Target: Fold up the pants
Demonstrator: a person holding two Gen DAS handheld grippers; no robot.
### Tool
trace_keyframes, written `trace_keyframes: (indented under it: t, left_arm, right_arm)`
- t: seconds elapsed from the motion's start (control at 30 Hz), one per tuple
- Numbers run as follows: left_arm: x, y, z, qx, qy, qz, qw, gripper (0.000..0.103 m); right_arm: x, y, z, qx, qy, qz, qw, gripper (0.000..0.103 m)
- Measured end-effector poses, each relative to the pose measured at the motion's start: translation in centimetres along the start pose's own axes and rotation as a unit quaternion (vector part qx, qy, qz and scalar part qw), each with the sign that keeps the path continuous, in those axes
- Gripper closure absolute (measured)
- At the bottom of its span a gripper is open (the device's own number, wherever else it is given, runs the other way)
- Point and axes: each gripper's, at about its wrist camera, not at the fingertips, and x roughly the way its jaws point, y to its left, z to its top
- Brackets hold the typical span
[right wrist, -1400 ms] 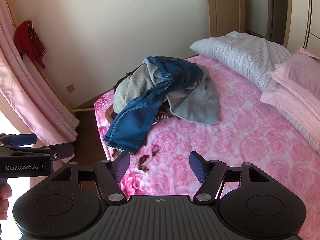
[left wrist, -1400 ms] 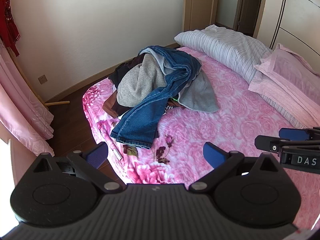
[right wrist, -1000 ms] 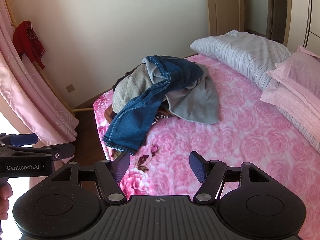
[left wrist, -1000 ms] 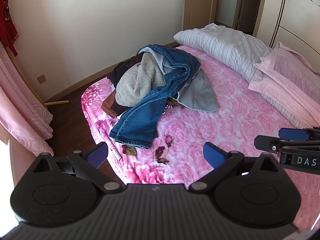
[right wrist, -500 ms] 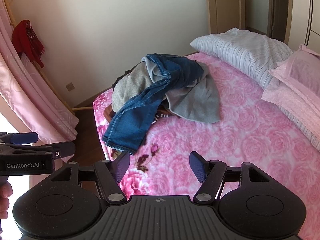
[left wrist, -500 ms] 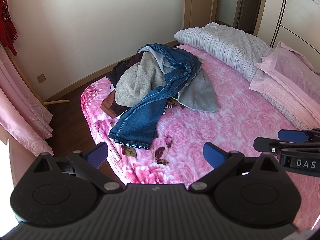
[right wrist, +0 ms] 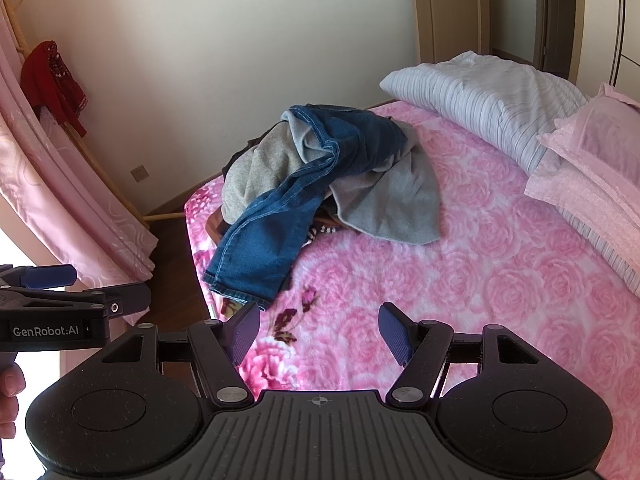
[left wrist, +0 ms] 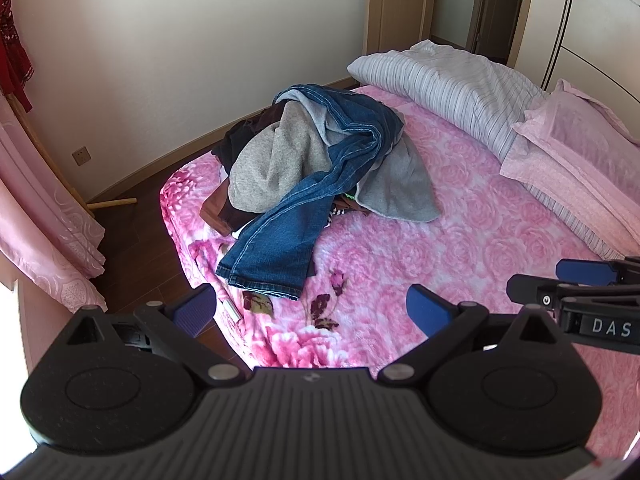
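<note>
Blue jeans point(left wrist: 296, 216) point(right wrist: 264, 248) lie draped over a heap of clothes at the far left corner of the pink floral bed point(left wrist: 460, 248) point(right wrist: 460, 280). One leg trails down toward the bed's near edge. Grey garments point(left wrist: 280, 164) point(right wrist: 388, 200) lie under and beside the jeans. My left gripper point(left wrist: 312, 308) hovers open above the bed's edge, well short of the jeans. My right gripper point(right wrist: 318, 330) is open too, with nothing between its fingers. Each gripper also shows at the side of the other's view.
A striped pillow point(left wrist: 448, 80) and pink pillows point(left wrist: 580, 148) lie at the right end of the bed. Pink curtains point(right wrist: 60, 200) hang at the left, with wooden floor point(left wrist: 132, 240) between them and the bed. A door point(right wrist: 448, 8) stands behind.
Both grippers have drifted slightly nearer the bed, so the clothes heap sits a little higher in view. Their jaws stay open and nothing on the bed has moved.
</note>
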Motion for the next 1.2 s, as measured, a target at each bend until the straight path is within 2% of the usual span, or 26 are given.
trace_keyframes:
  t: [0.8, 1.0, 1.2]
  left_arm:
    - [0.3, -0.8, 0.5, 0.003, 0.013, 0.007, 0.9999, 0.003]
    - [1.2, -0.6, 0.9, 0.003, 0.028, 0.002, 0.9996, 0.003]
    - [3.9, -0.7, 1.7, 0.018, 0.042, -0.009, 0.9989, 0.003]
  right_arm:
    - [0.4, -1.3, 0.5, 0.012, 0.007, 0.004, 1.000, 0.040]
    - [1.1, -2.0, 0.4, 0.025, 0.011, -0.007, 1.000, 0.040]
    - [1.5, -4.1, 0.4, 0.059, 0.016, -0.037, 0.997, 0.040]
